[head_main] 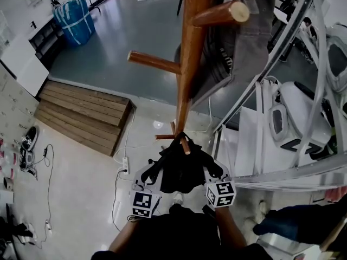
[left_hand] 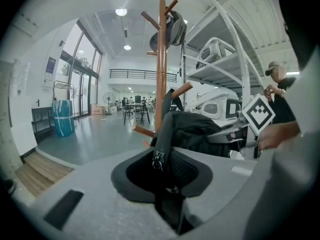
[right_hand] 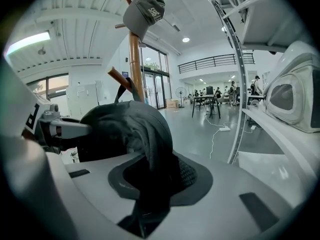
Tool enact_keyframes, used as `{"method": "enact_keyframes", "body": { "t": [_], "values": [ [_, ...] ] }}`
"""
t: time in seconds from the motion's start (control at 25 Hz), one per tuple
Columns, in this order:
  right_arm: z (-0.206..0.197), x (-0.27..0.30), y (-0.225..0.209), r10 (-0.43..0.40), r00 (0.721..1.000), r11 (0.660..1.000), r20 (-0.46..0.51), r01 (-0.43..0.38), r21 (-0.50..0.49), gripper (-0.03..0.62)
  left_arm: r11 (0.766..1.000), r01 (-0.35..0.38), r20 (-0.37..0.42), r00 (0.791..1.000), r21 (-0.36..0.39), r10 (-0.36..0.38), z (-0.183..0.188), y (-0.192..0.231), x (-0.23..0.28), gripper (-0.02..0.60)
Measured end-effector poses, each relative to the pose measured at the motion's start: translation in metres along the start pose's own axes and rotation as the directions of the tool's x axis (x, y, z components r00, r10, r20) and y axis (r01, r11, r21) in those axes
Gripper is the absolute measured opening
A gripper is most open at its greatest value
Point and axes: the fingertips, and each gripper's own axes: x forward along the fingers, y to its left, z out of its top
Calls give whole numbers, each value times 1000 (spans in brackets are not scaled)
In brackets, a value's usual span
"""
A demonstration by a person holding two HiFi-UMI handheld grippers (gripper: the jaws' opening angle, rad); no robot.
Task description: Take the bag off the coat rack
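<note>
A black bag (head_main: 179,169) hangs low on the wooden coat rack (head_main: 190,53), its strap looped over a short lower peg (head_main: 185,144). My left gripper (head_main: 153,173) holds the bag's left side and my right gripper (head_main: 211,172) its right side. In the left gripper view the jaws (left_hand: 167,184) are shut on a zippered edge of the bag (left_hand: 192,131). In the right gripper view the jaws (right_hand: 150,184) pinch a fold of the bag (right_hand: 125,129). A grey cap (right_hand: 145,14) and a grey garment (head_main: 246,31) hang on upper pegs.
A white shelving unit (head_main: 282,118) with white machines stands close on the right of the rack. A wooden platform (head_main: 81,115) lies to the left, a blue bundle (head_main: 76,18) beyond it. A power strip (head_main: 126,167) and cables lie on the floor near my feet.
</note>
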Motion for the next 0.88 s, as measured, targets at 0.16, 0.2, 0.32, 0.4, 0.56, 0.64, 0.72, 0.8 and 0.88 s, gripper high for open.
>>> {"method": "enact_keyframes", "body": {
  "t": [0.16,0.2,0.32,0.4,0.56,0.64,0.72,0.8,0.88],
  "values": [
    [5,-11,3,-21,1000,1000,15,21,5,94,1000,24,18,1000,7,-24,8,-4,-8,80],
    [6,-15,4,-26,999,1000,19,26,7,94,999,31,23,999,10,-31,10,-5,-10,80],
    [7,-25,8,-44,999,999,30,44,9,94,999,50,35,998,15,-51,14,-9,-17,79],
    [8,-32,11,-56,998,998,36,56,11,92,998,63,42,997,17,-63,15,-10,-22,80],
    [7,-49,18,-83,996,996,45,82,17,91,996,91,57,994,24,-92,19,-17,-33,78],
    [6,-58,22,-97,994,995,50,96,20,91,994,105,65,992,28,-107,20,-21,-39,78],
    [4,-66,25,-110,992,994,53,109,24,91,992,120,73,990,33,-122,20,-24,-45,78],
    [3,-74,28,-123,991,992,58,122,27,91,990,134,80,987,36,-137,21,-28,-50,78],
    [1,-82,31,-135,989,991,62,133,30,91,988,148,85,985,39,-151,21,-32,-56,77]
  ]
}}
